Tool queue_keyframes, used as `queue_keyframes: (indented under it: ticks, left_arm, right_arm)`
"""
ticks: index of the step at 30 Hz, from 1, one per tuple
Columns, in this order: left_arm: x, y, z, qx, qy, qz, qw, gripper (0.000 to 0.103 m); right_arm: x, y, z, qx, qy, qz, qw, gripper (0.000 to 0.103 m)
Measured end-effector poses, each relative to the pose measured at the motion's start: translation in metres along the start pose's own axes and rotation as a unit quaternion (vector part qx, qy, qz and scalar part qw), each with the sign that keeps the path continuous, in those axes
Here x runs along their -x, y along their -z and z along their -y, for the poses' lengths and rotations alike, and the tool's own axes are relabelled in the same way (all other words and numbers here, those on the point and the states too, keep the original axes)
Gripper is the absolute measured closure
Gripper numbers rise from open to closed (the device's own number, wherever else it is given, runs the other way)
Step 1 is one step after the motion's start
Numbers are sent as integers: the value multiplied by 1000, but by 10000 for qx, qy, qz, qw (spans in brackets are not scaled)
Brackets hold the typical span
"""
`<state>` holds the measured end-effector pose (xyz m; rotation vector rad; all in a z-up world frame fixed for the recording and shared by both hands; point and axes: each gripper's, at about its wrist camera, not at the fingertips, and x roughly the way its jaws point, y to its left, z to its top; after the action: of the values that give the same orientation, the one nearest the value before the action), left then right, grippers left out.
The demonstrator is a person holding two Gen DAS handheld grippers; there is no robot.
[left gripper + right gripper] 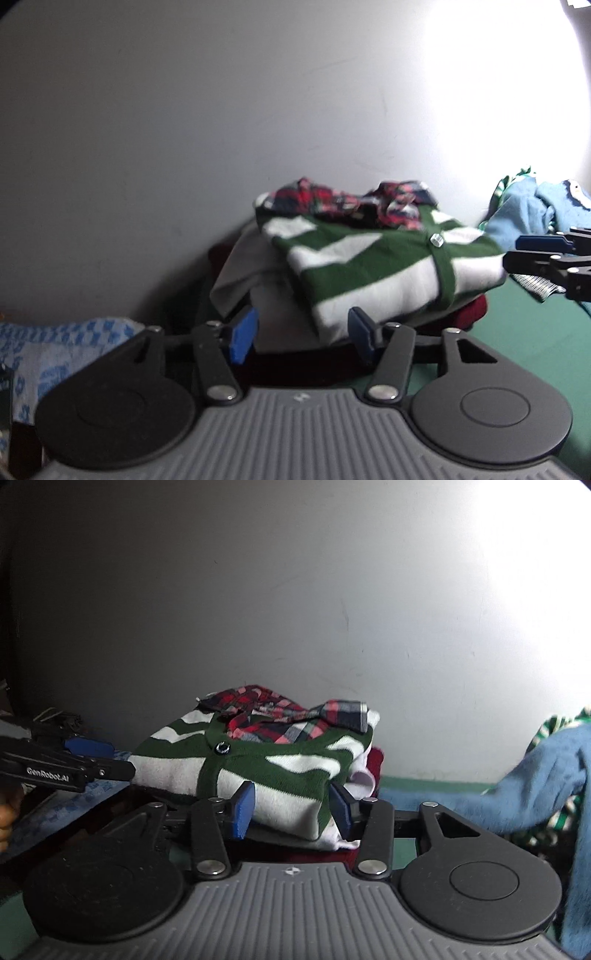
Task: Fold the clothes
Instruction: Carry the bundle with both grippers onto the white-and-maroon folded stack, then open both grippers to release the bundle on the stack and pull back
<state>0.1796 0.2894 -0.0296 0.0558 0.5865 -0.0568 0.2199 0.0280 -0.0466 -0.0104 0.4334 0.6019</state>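
A folded green-and-white striped cardigan point(373, 266) with a red plaid collar point(343, 203) lies on top of a stack of folded clothes; it also shows in the right wrist view point(258, 775). My left gripper point(301, 332) is open and empty, just in front of the stack's near edge. My right gripper point(291, 808) is open, its blue pads either side of the cardigan's front corner, not closed on it. Each gripper shows in the other's view, the right one point(546, 254) at the stack's right side, the left one point(74, 764) at its left side.
A dark red garment point(469, 314) and a grey one point(240, 280) lie under the cardigan. A blue towel pile point(546, 786) lies to the right on the green surface point(517, 339). A blue patterned cloth point(55, 354) lies at left. A grey wall point(184, 129) stands close behind.
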Motion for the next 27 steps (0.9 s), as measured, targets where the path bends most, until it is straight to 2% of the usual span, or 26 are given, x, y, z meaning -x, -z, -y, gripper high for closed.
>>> queue_keyframes:
  ticks: [3,5,6,7,8,10,13,15,18,19,21,22,23,24,25,27]
  left_arm:
    - [-7,3,3,67,237,-46,9997,38]
    - [-12,4,6,68,410,-82,9991,56]
    - [-14,2,8,38,500,-112,9987,72]
    - [-14,0,10,18,521,-109,9986,81]
    - [-15,-3,12,1,514,-92,9986,83]
    - [-10,-11,8,-16,412,106,9991,87]
    - [-2,-26,-7,84,294,353,9989,89]
    - [-8,-25,-13,44,391,179,9991,88]
    - [-29,-7,-1,-174,450,-306,9984,87]
    - [-30,-1,7,-386,331,-322,9982,86]
    - [-27,2,10,-389,211,-263,9987,85]
    - [-25,2,10,-355,164,-231,9990,79]
    - [-21,2,9,-336,134,-186,9992,76]
    - [-16,1,7,-322,110,-137,9993,68]
    - [-9,0,5,-333,73,-61,9994,61]
    - [9,0,-4,-311,5,125,9994,61]
  right_arm:
    - [-11,6,-3,157,50,-187,9997,56]
    - [-15,7,-1,49,108,-301,9995,56]
    - [-15,7,5,-136,59,-405,9991,59]
    - [-21,8,7,-307,5,-476,9984,63]
    - [-26,8,10,-478,-49,-547,9973,71]
    - [-23,6,6,-553,-86,-436,9975,79]
    - [-17,1,-1,-660,-259,-207,9973,80]
    - [-16,1,-2,-716,-270,-105,9970,81]
    - [-30,13,0,-384,131,-390,9984,81]
    - [-37,18,1,-331,144,-548,9978,80]
    - [-36,23,4,-399,100,-638,9971,78]
    - [-32,21,4,-429,97,-610,9972,76]
    - [-26,18,6,-464,127,-587,9971,69]
    - [-20,15,8,-499,157,-564,9970,63]
    - [-12,12,11,-548,217,-461,9972,62]
    - [5,6,14,-618,374,-146,9973,62]
